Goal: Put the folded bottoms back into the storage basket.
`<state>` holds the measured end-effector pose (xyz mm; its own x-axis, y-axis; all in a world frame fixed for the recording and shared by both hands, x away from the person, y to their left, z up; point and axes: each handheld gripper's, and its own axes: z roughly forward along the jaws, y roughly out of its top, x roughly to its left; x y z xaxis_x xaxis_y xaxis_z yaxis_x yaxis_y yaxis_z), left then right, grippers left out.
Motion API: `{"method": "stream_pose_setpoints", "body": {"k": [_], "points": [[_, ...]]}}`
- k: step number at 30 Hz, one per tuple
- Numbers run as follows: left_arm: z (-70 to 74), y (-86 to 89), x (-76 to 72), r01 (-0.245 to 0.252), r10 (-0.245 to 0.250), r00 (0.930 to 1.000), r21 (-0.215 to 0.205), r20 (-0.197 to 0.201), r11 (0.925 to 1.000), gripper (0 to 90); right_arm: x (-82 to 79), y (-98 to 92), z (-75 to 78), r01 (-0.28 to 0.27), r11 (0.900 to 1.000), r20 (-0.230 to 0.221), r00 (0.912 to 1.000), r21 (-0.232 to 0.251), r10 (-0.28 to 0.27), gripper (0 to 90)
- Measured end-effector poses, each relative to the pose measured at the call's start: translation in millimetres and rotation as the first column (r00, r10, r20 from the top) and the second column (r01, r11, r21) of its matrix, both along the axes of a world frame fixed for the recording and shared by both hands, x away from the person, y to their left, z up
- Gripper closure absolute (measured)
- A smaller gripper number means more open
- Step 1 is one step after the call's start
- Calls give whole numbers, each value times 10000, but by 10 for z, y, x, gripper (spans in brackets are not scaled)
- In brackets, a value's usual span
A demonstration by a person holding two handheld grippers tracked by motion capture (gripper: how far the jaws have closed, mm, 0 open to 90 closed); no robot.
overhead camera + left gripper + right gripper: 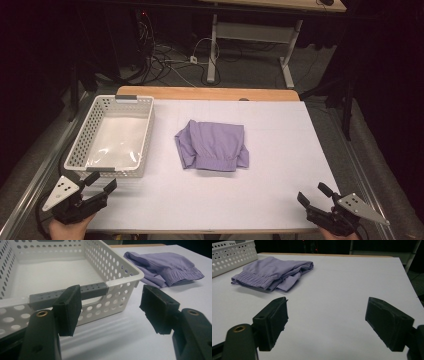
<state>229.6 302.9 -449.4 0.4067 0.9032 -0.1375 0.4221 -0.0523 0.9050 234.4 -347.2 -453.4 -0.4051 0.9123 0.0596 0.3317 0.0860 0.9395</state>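
Well ahead of both wide-open grippers, left [104, 182] and right [312, 192], lies the folded purple garment [212, 145].

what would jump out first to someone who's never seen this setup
The folded purple garment draws the eye first, lying alone in the middle of the white table. Next is the white perforated basket at the table's left side, empty. At the near corners the left gripper and right gripper rest with jaws open, holding nothing.
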Motion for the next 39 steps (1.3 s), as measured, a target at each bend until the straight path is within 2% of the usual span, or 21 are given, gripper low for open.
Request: {"method": "stream_pose_setpoints", "body": {"k": [17,23,27,34,39], "points": [[18,5,-17,13,-12,9999,-48,168,10000,323,-11,-3,2,-35,10000,15,10000,-9,35,187],[26,4,-25,2,0,9997,-112,250,9999,323,-50,-22,12,24,10000,156,9999,21,-24,187],[47,-23,-31,159,-156,9991,-64,382,9999,322,-38,-11,5,-68,10000,105,9999,-32,68,187],[58,-78,-13,265,-265,9989,19,382,9996,321,-24,-11,-2,-199,9998,60,9998,21,199,187],[86,-98,-8,364,-357,9986,-169,398,9992,322,-17,-9,-7,-279,9996,19,9996,65,279,187]]}}
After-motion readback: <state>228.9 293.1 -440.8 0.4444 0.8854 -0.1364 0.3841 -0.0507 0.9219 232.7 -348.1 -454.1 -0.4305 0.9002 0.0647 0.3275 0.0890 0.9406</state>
